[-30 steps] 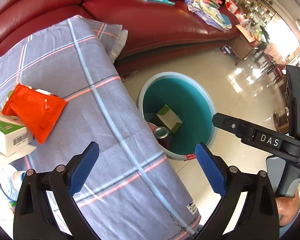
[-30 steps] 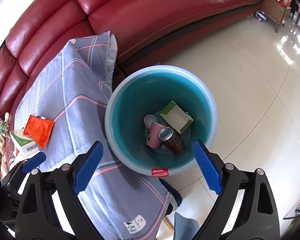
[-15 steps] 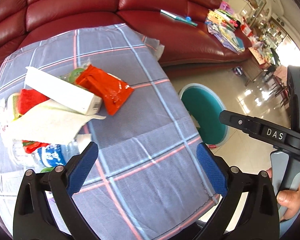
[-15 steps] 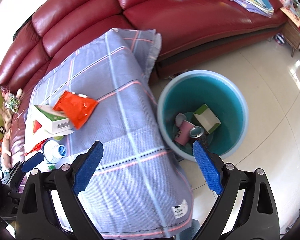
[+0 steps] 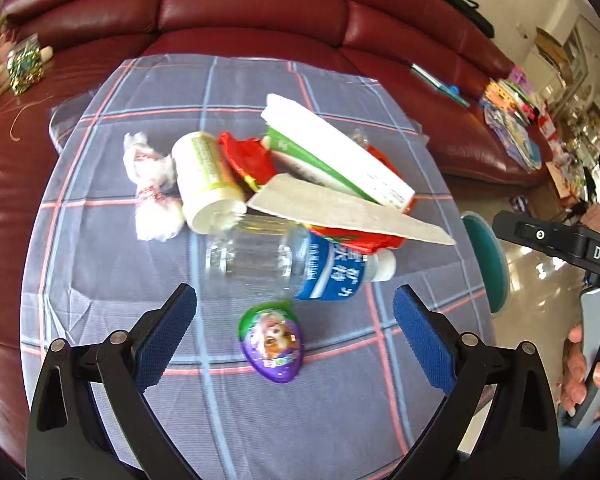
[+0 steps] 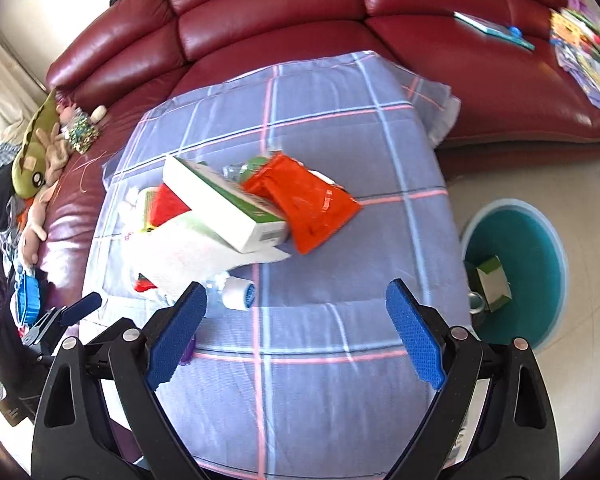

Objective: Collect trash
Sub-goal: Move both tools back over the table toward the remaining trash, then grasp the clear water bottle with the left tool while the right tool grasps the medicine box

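Note:
A pile of trash lies on the plaid-cloth table (image 5: 112,264): a purple egg-shaped capsule (image 5: 271,342), a clear bottle with a blue label (image 5: 296,266), a white and green box (image 5: 336,160), a pale cup on its side (image 5: 206,182), a crumpled white wrapper (image 5: 152,188) and a paper sheet (image 5: 340,208). My left gripper (image 5: 294,334) is open and empty, its jaws either side of the capsule, just short of it. My right gripper (image 6: 296,334) is open and empty over bare cloth, near the orange bag (image 6: 310,208) and box (image 6: 220,204).
A teal bin (image 6: 516,272) stands on the tiled floor right of the table and holds a small box (image 6: 492,284) and a can. Its rim also shows in the left wrist view (image 5: 486,256). A red leather sofa (image 6: 300,8) runs behind, with books and soft toys (image 6: 40,152) on it.
Both grippers have swung left, away from the bin and over the table. The trash pile has come to the middle of the left wrist view. Both stay open and empty.

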Motion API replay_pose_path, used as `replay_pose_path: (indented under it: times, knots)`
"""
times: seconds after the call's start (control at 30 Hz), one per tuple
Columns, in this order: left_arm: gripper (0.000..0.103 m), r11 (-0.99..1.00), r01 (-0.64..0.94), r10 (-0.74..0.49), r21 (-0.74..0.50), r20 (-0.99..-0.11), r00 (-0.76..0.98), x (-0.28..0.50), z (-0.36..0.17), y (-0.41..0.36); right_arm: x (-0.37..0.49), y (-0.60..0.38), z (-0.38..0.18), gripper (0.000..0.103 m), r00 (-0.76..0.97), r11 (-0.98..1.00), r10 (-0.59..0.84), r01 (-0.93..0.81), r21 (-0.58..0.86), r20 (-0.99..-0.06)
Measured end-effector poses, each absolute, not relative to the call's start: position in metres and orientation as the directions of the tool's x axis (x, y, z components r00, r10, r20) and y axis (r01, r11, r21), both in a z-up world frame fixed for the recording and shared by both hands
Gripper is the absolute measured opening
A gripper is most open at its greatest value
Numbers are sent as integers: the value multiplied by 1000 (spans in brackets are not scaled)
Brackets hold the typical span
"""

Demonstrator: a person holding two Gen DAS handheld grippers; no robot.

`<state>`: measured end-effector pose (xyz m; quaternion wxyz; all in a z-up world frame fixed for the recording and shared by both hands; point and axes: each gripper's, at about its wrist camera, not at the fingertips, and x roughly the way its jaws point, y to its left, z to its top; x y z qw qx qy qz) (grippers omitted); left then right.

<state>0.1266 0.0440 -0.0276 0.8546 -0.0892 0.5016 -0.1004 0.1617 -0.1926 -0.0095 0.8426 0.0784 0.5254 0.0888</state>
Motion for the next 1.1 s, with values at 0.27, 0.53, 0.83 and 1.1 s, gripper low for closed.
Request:
replay_pose_path:
  times: [0.27, 0.53, 0.83, 1.1]
  knots:
    - [99, 955, -1, -265, -298, -849, 457, 129, -48, 92, 192, -109, -15, 64, 364, 939, 322, -238, 247, -874]
    - [99, 944, -10, -291, -329, -849, 441, 132, -61, 105, 216, -72, -47, 64, 246, 926, 329, -272, 261, -912]
    - [99, 940, -4, -309, -342, -852, 423, 139, -69, 104, 220, -69, -76, 73, 174, 931, 319, -239, 274, -932]
    - [99, 940, -8, -310, -342, -861, 404, 139, -78, 99, 210, -73, -94, 57, 123, 916, 368, -217, 337, -922]
